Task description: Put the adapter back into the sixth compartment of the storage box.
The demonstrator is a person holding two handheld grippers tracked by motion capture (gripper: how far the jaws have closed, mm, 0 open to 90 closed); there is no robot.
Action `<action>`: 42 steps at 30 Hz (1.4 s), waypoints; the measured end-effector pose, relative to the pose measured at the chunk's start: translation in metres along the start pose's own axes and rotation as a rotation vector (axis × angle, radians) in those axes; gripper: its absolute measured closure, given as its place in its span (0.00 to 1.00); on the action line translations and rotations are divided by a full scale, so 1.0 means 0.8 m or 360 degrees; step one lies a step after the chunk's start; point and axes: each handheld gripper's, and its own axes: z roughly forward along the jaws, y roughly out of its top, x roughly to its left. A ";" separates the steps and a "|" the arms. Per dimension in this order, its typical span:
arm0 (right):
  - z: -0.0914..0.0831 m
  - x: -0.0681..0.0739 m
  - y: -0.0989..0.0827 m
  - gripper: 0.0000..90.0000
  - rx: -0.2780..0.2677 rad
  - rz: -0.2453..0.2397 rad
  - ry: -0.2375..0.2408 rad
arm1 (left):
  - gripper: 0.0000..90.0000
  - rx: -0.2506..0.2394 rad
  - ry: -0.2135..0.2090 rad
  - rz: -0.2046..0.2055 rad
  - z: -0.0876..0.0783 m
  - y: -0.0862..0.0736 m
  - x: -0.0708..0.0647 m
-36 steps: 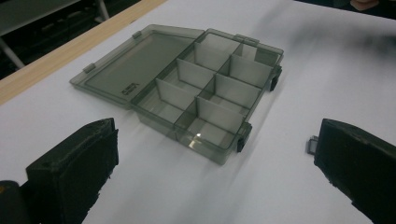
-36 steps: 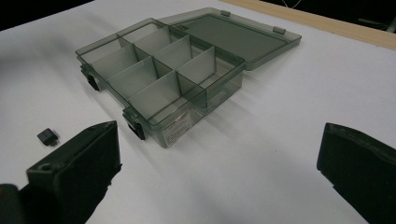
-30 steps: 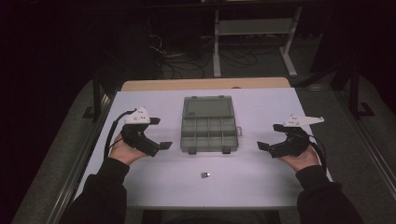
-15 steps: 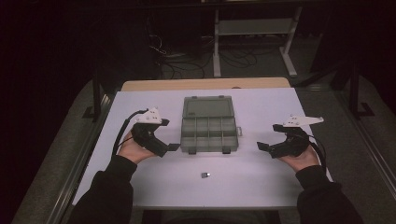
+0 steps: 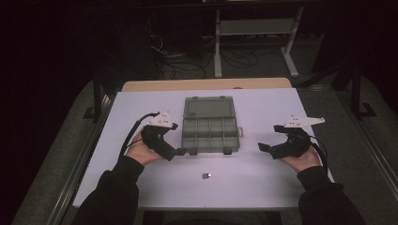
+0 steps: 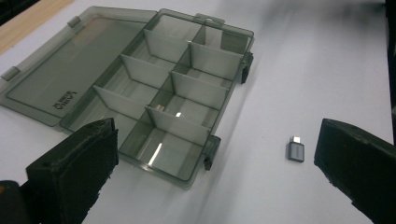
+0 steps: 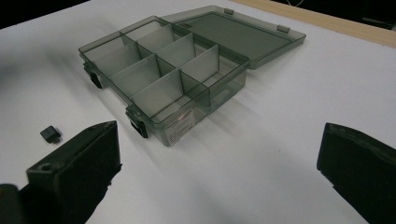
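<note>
Adapter [image 5: 206, 176], small and grey, lies at lower centre, just below the open organizer box [image 5: 209, 125]. I see my left gripper [image 5: 180, 151] has moved right, touching the box corner, jaws spread. Right gripper [image 5: 264, 148] stays, spread too.

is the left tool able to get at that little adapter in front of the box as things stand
Probably yes. The left tool is open and holds nothing, and the small adapter lies alone on the bare white table, apart from the open organizer box. Nothing stands between them.
</note>
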 end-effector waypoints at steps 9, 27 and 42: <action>0.001 0.000 0.000 0.00 0.0007 -0.0005 0.0005 | 0.00 0.0060 -0.0043 0.0045 0.017 0.005 -0.009; 0.002 0.001 0.000 0.00 0.0019 -0.0011 0.0013 | 0.00 0.0150 -0.0121 0.0107 0.046 0.008 -0.024; 0.003 0.001 0.000 0.00 0.0032 -0.0011 0.0021 | 0.00 0.0227 -0.0172 0.0165 0.068 0.007 -0.038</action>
